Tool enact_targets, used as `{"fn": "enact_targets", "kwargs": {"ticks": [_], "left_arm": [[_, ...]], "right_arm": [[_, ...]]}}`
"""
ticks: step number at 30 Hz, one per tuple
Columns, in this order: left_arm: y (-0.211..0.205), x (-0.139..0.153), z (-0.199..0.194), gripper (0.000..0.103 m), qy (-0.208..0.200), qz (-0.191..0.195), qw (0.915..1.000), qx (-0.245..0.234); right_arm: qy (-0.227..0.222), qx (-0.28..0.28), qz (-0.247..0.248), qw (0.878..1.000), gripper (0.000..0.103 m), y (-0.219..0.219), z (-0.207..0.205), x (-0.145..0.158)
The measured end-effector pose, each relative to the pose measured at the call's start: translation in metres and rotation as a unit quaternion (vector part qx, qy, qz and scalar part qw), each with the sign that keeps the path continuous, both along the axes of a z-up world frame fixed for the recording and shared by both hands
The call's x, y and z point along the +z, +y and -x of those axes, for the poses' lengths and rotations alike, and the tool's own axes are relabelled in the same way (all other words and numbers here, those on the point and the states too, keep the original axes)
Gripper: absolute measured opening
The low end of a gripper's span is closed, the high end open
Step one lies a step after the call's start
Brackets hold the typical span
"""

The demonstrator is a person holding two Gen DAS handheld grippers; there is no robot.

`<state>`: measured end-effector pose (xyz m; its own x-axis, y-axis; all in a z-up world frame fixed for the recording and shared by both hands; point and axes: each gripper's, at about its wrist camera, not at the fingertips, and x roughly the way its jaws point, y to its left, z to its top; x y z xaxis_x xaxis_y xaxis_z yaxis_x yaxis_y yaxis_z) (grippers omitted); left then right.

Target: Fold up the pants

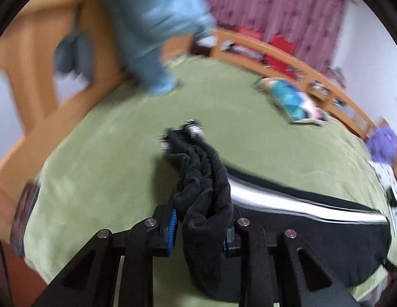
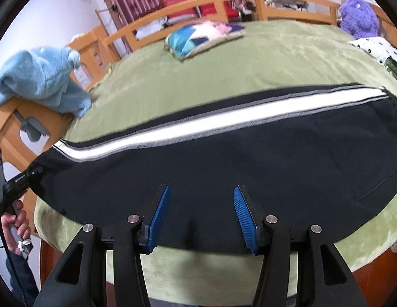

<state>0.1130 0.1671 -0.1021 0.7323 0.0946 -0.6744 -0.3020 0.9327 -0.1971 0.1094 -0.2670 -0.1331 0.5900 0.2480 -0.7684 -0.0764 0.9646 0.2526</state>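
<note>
Pants [image 2: 224, 158], black with a white side stripe, lying flat lengthwise across the green bed [image 2: 249, 61]. Left claw [image 1: 198, 179] pinching the bunched cuff end, lifted off the bed. Right claw [image 2: 201, 215] spread, empty, poised over the near edge at mid-leg. Best carried over toward the waistband in 1 smooth arc, keeping the stripe aligned, pinning the middle with the right claw to prevent dragging.
</note>
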Motion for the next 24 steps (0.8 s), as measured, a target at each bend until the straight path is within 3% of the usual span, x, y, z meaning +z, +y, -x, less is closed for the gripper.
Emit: {"fn": "enact_targets", "kwargs": {"ticks": [3, 7, 10, 12, 15, 19, 22, 24], "left_arm": [[-0.052, 0.030, -0.006, 0.023, -0.022, -0.014, 0.9984, -0.051], [-0.136, 0.060, -0.009, 0.023, -0.049, -0.043, 0.9896, -0.128], [-0.198, 0.067, -0.015, 0.023, -0.059, -0.054, 0.9815, -0.174], [-0.242, 0.063, -0.021, 0.023, -0.063, -0.051, 0.9752, -0.206], [-0.305, 0.043, -0.033, 0.023, -0.043, -0.033, 0.9678, -0.246], [-0.369, -0.014, -0.043, 0.023, 0.016, -0.020, 0.9572, -0.288], [-0.387, -0.057, -0.044, 0.030, 0.109, 0.003, 0.9405, -0.322], [-0.378, -0.061, -0.033, 0.038, 0.114, 0.024, 0.9388, -0.324]], "right_arm": [[-0.029, -0.016, 0.014, 0.999, 0.052, -0.023, -0.010, 0.013], [-0.051, -0.054, 0.004, 0.997, 0.052, -0.067, -0.020, 0.024], [-0.059, -0.083, -0.013, 0.995, 0.052, -0.106, -0.011, 0.019], [-0.052, -0.092, 0.001, 0.994, 0.052, -0.125, -0.002, 0.011], [-0.037, -0.112, 0.011, 0.993, 0.052, -0.151, 0.008, -0.001], [-0.007, -0.145, -0.030, 0.989, 0.052, -0.183, 0.011, -0.011], [-0.004, -0.149, -0.032, 0.988, 0.052, -0.186, 0.009, -0.013], [-0.002, -0.137, -0.029, 0.990, 0.052, -0.179, 0.004, -0.014]]}}
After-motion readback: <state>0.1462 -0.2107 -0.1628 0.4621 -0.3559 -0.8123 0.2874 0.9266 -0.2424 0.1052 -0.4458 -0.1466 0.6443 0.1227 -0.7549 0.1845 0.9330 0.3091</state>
